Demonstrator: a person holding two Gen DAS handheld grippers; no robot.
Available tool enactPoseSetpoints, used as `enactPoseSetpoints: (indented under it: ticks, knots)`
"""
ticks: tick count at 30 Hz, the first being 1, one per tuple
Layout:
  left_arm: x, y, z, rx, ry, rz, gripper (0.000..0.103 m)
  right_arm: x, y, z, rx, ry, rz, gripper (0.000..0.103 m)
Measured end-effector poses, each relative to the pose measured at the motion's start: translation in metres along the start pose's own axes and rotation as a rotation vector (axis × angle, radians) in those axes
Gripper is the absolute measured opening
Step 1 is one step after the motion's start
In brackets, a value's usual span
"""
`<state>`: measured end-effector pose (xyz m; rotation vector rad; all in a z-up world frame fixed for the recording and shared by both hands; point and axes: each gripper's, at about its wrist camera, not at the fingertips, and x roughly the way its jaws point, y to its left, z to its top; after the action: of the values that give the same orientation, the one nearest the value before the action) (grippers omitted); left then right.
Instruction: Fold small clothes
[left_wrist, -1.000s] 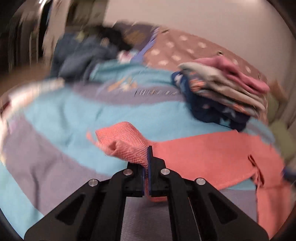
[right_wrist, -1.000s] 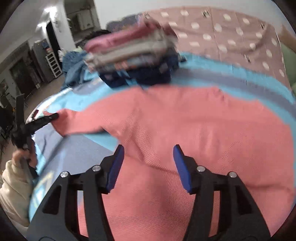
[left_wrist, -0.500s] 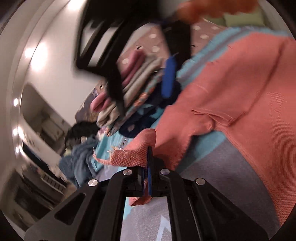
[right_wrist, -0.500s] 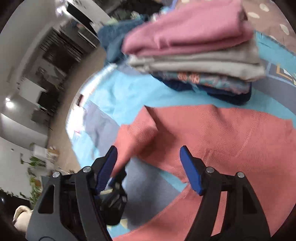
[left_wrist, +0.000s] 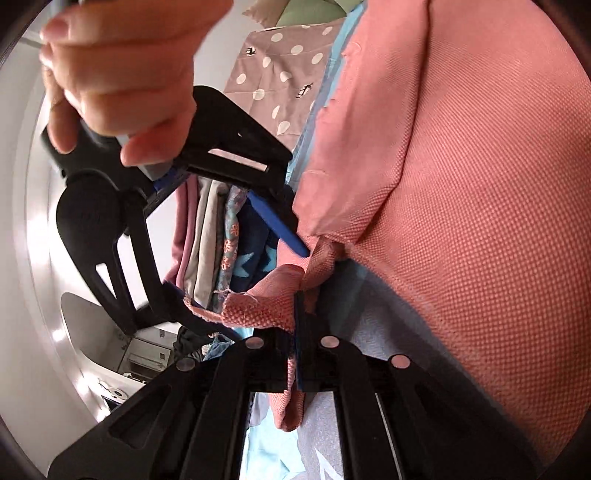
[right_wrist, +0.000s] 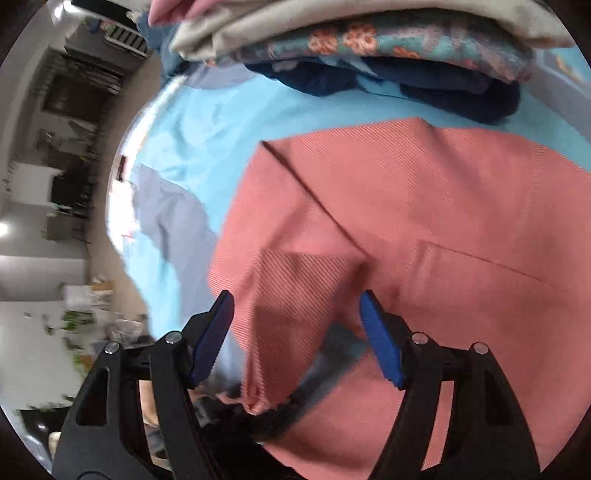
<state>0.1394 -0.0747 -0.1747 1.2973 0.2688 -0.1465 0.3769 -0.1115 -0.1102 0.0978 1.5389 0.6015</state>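
Observation:
A salmon knit top (right_wrist: 424, 206) lies spread on the bed; in the left wrist view the top (left_wrist: 461, 221) fills the right side. My left gripper (left_wrist: 297, 306) is shut on the cuff of its sleeve and holds that sleeve (right_wrist: 295, 295) lifted off the cover, folded toward the body. My right gripper (right_wrist: 295, 332) points steeply down and stands open astride the raised sleeve, with its pads clear of the cloth. The right gripper (left_wrist: 240, 273) also shows in the left wrist view, close in front, with a hand (left_wrist: 122, 74) on its handle.
A stack of folded clothes (right_wrist: 369, 44) sits just beyond the top, also seen as a stack (left_wrist: 214, 229) behind the right gripper. The turquoise and grey bed cover (right_wrist: 192, 147) lies underneath. A polka-dot pillow (left_wrist: 280, 66) is further back. The bed's edge runs on the left.
My left gripper has rolled over sideways and carried the sleeve cuff in toward the top's body. My right gripper has tipped downward and come in over the sleeve, jaws a little wider.

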Motion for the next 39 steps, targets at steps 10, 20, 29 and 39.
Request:
enactPoseSetpoints:
  ticks: [10,20,29,39]
  knots:
    - [-0.012,0.006,0.000,-0.005,0.006,0.003,0.004,-0.005,-0.018,-0.009,0.059,-0.010,-0.026,0.044]
    - [-0.003,0.023,0.015,-0.087,0.031,0.024,0.005,-0.034,-0.014,-0.016,0.058,-0.104,0.076,0.004]
    - [-0.016,0.095,0.057,-0.276,-0.026,0.080,0.006,-0.133,0.030,-0.014,-0.149,-0.300,0.017,0.004]
    - [-0.037,0.170,0.137,-0.692,-0.152,-0.099,0.005,-0.222,-0.001,-0.035,-0.192,-0.390,-0.123,0.004]
